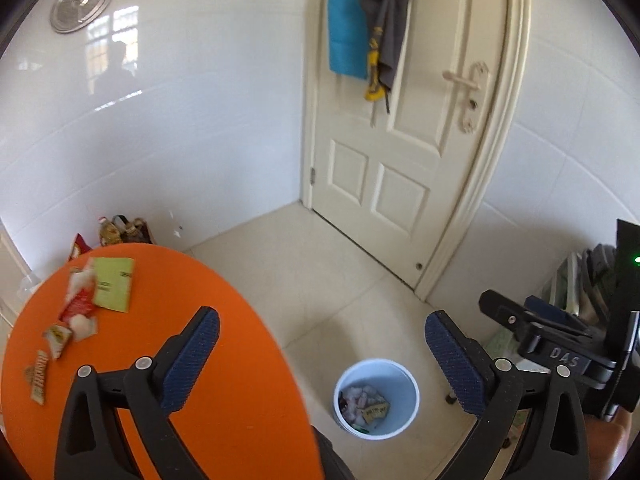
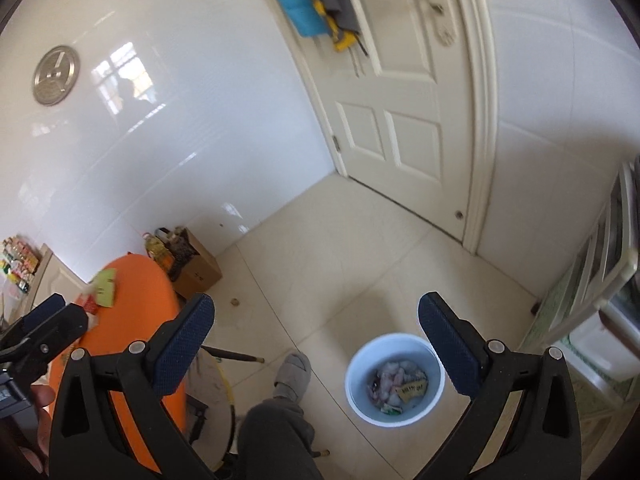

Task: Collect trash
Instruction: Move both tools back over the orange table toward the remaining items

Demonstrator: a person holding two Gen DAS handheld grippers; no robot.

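Hazards, first entry: my left tool (image 1: 322,350) and my right tool (image 2: 316,336) both stand released, jaws wide, nothing between the pads, both hanging above the floor with the bin below. No earlier view to compare, so I list only what stands now.

- Risk, reach: the remaining trash lies on the orange desk (image 1: 224,320), at about nine o'clock from my left tool. In my judgement a hurried swing back could clip the desk edge or sweep light scraps off onto the floor.
- Risk, grip: the pieces are thin and flat. The pads may slide over them or pinch two at once, and one may drop on the way to the bin.
- Risk, collision: my two tools hang near each other; crossing paths could knock them together.
- Risk, bin: the white bin (image 1: 376,398) is light-looking and stands by my slippered foot (image 2: 294,376); a nudge could tip it.

Containers:
- White bin, on the floor at roughly five o'clock of the desk: holds crumpled pale wrappers and a small yellow packet (image 1: 375,414), well below the rim.
- Cardboard box (image 2: 198,272), on the floor by the wall at twelve o'clock of the desk: bottles and bags, contents unclear.

Trash left on the desk: green paper sheet (image 1: 114,290), red-and-white wrapper (image 1: 78,304), small snack packets (image 1: 38,380).
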